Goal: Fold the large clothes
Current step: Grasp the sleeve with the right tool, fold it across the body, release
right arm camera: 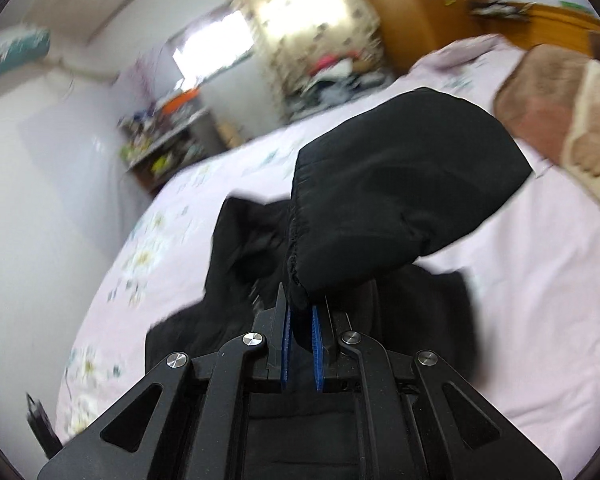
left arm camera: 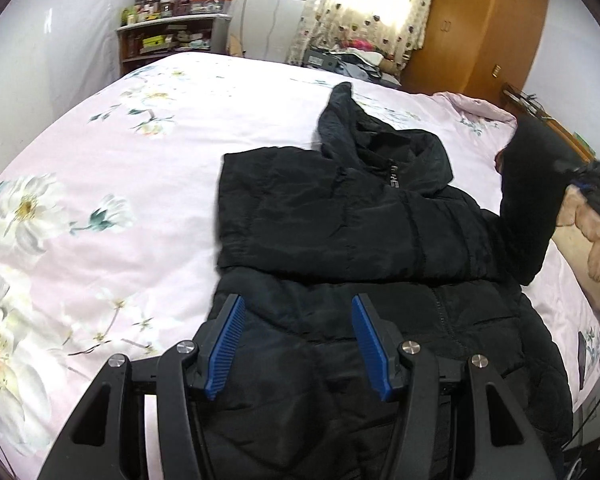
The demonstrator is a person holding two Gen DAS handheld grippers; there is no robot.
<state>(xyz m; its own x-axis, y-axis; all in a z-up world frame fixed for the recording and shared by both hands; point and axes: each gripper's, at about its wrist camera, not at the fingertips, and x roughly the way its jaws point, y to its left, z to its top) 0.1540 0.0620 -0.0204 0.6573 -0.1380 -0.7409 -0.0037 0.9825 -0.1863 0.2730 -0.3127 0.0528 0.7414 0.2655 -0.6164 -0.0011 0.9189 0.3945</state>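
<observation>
Jacket: the big black quilted hooded puffer jacket (left arm camera: 340, 216) lies flat on the pink flower-print bedsheet (left arm camera: 112, 184), front up, hood at the far end, hem at the near edge of the bed. Flat like that so the sides can come in over the body.

Left sleeve: already lies across the chest, its cuff (left arm camera: 230, 168) out at the left side, so I'd guess that half of the fold is done.

Right sleeve: the black cuffed sleeve end (right arm camera: 400, 184) is up in the air off the right side of the bed.

Right gripper: the right gripper (right arm camera: 300, 320) is clamped tight on the gathered cuff edge, blue pads pinching the fabric. Holding it by the cuff probably lets the whole sleeve swing over in one go.

Left gripper: the left gripper (left arm camera: 298, 344) hovers over the jacket's near lower part, jaws about half spread, nothing between them. Looks like it waits to pin or smooth the body.

Blur: the right view is smeared, so how much sleeve hangs free is hard to call.

Next: lay that sleeve across the chest too, I reckon.
</observation>
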